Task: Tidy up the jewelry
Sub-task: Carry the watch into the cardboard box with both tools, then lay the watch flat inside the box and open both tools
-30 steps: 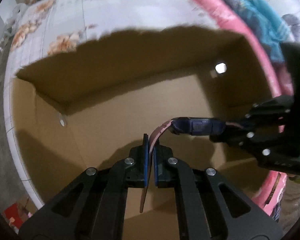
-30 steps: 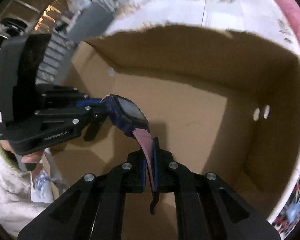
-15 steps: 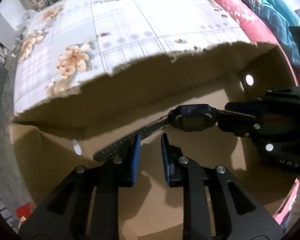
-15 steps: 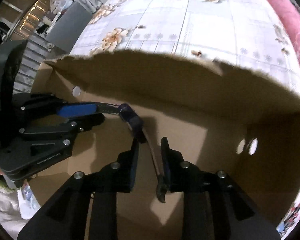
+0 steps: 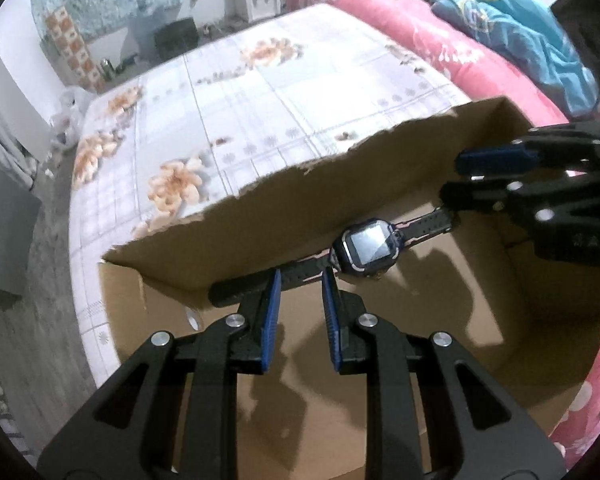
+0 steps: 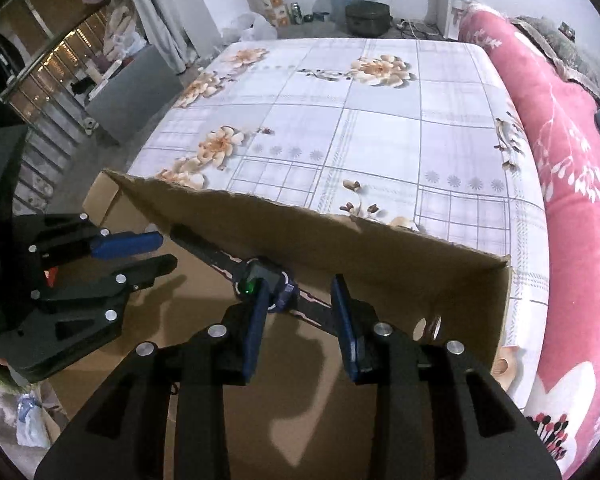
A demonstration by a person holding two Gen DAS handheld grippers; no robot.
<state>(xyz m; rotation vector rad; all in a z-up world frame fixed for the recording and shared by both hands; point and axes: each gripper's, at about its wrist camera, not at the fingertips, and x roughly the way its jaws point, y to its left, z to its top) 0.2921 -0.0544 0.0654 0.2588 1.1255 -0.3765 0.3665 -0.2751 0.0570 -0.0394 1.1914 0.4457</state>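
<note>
Wristwatch (image 5: 367, 249) lies stretched out inside the cardboard box (image 5: 380, 184), along the foot of its torn far wall, face tilted up and both straps extended. Left gripper (image 5: 299, 312) hangs just above one strap, blue pads apart and, as far as the fisheye shows, not pressing on it. Right gripper (image 6: 300, 320) hovers over the watch body, its jaws opening, the strap visible between them but seemingly untouched. Beyond the box spreads a floral tablecloth (image 6: 360, 120).
</note>
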